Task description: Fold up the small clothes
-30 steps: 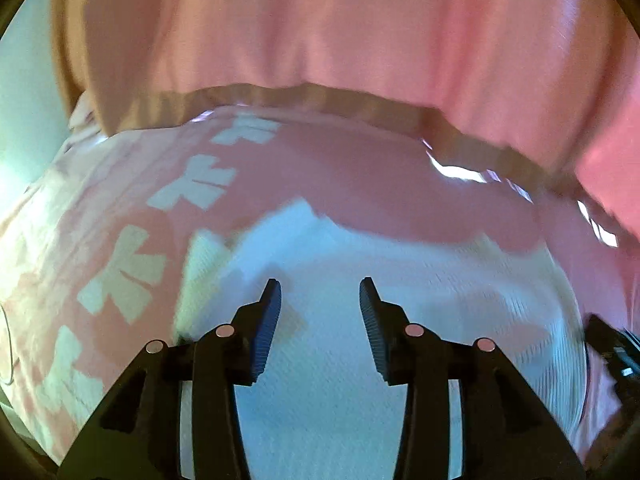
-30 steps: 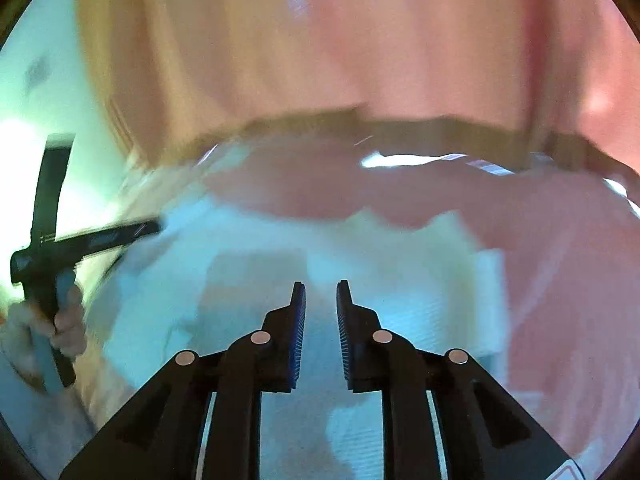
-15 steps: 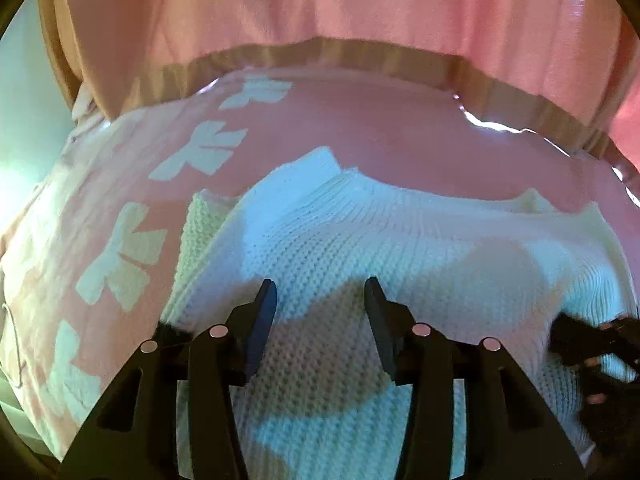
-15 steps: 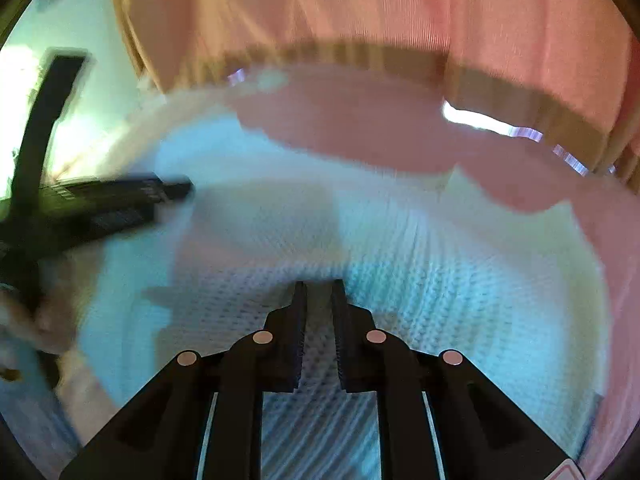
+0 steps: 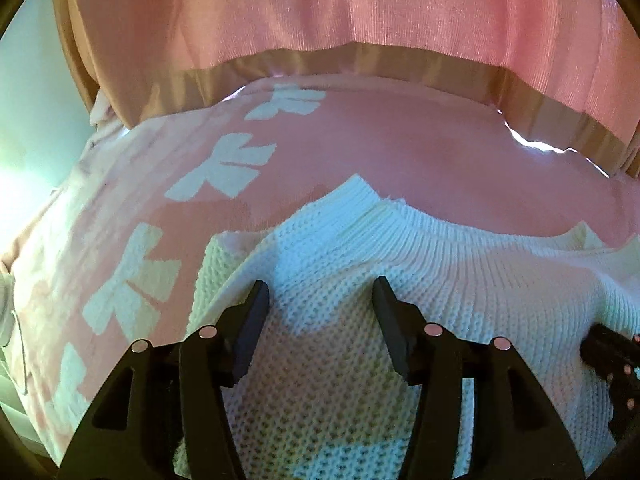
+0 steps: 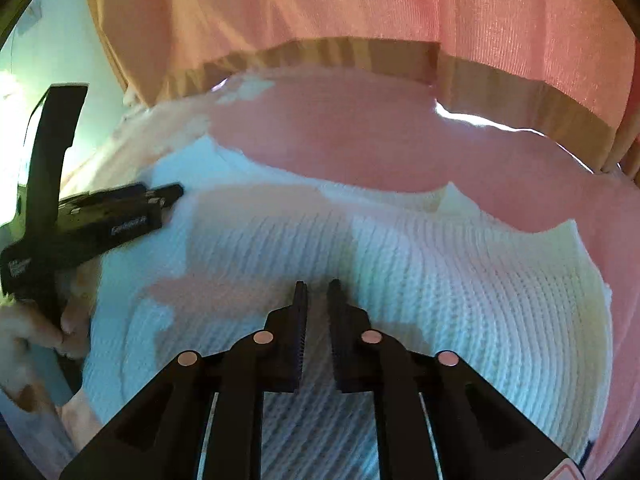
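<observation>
A white knitted sweater (image 5: pixel 460 272) lies spread on a pink bedcover (image 5: pixel 400 144) with white bow prints. My left gripper (image 5: pixel 320 292) is open and hovers low over the sweater's left part, near its ribbed edge. My right gripper (image 6: pixel 318 292) is nearly shut, with a narrow gap between the jaws, tips down against the sweater (image 6: pixel 460 280); nothing shows between them. The left gripper also shows in the right wrist view (image 6: pixel 120 216), lying over the sweater's left edge. The right gripper's fingers (image 5: pixel 608 348) show at the right edge of the left wrist view.
A pink curtain (image 5: pixel 360 8) with a tan hem hangs along the far side of the bed. A pale wall (image 5: pixel 28 92) is at the left. The person's hand (image 6: pixel 32 328) holds the left gripper's handle.
Both grippers have come down closer to the sweater. The left jaws have opened a little wider. The right jaws stay nearly closed.
</observation>
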A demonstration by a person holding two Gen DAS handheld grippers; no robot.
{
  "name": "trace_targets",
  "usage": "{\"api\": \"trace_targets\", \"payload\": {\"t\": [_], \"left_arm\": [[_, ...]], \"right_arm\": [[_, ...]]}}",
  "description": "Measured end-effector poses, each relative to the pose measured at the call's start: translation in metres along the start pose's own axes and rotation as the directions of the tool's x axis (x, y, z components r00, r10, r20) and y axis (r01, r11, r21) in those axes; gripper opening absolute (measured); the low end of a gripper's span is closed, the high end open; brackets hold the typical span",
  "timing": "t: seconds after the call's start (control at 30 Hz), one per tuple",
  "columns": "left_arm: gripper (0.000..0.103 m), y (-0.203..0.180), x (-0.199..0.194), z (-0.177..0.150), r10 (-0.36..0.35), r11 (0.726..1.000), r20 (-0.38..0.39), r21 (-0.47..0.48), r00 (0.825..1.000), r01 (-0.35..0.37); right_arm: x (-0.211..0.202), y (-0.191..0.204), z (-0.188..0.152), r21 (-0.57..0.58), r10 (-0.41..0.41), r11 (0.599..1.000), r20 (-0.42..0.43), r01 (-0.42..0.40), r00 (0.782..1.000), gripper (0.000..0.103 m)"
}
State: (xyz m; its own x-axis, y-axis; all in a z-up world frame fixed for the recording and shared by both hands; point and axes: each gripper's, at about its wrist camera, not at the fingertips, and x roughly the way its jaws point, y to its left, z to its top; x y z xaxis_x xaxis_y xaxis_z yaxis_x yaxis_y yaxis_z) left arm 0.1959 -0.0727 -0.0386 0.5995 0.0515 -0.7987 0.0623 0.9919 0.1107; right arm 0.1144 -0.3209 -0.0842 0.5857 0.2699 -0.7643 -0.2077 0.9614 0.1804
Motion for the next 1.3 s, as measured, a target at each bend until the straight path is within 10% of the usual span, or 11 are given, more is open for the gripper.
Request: {"api": "trace_targets", "payload": {"t": [0.23, 0.3, 0.53, 0.77, 0.83, 1.03, 1.13, 1.3], "left_arm": [[0.055, 0.005, 0.003, 0.001, -0.016, 1.0, -0.007, -0.015, 1.0, 0.016], [0.055, 0.003, 0.002, 0.0, -0.005, 1.0, 0.003, 0.0, 1.0, 0.005], [0.066, 0.016, -0.027, 0.0, -0.08, 0.996, 0.045, -0.042, 0.996, 0.082], [0.065, 0.019, -0.014, -0.008, -0.034, 0.998, 0.007, -0.048, 0.999, 0.034], [0.065, 0.016, -0.014, -0.009, -0.025, 0.999, 0.008, -0.042, 1.0, 0.025], [0.066, 0.016, -0.013, -0.011, -0.011, 0.999, 0.01, -0.03, 1.0, 0.011], [0.068, 0.009, -0.007, -0.016, 0.037, 0.999, 0.03, 0.015, 0.999, -0.037], [0.067, 0.011, -0.021, -0.01, -0.004, 1.0, 0.041, -0.02, 0.999, 0.005]], "right_arm": [[0.001, 0.009, 0.0, -0.07, -0.087, 0.994, 0.011, 0.088, 0.996, 0.004], [-0.008, -0.017, 0.001, 0.035, -0.041, 0.999, 0.021, 0.041, 0.999, 0.001], [-0.093, -0.115, -0.014, 0.31, -0.279, 0.918, 0.06, 0.247, 0.959, 0.023], [-0.078, -0.133, -0.038, 0.343, -0.196, 0.921, -0.002, 0.184, 0.981, 0.023], [-0.072, -0.132, -0.04, 0.329, -0.201, 0.925, -0.008, 0.193, 0.98, 0.009], [-0.105, -0.137, -0.039, 0.363, -0.242, 0.912, 0.099, 0.192, 0.965, 0.006], [-0.072, -0.155, -0.05, 0.386, -0.219, 0.898, -0.027, 0.213, 0.975, 0.007], [-0.1, -0.142, -0.035, 0.38, -0.261, 0.9, 0.079, 0.213, 0.962, 0.012]]}}
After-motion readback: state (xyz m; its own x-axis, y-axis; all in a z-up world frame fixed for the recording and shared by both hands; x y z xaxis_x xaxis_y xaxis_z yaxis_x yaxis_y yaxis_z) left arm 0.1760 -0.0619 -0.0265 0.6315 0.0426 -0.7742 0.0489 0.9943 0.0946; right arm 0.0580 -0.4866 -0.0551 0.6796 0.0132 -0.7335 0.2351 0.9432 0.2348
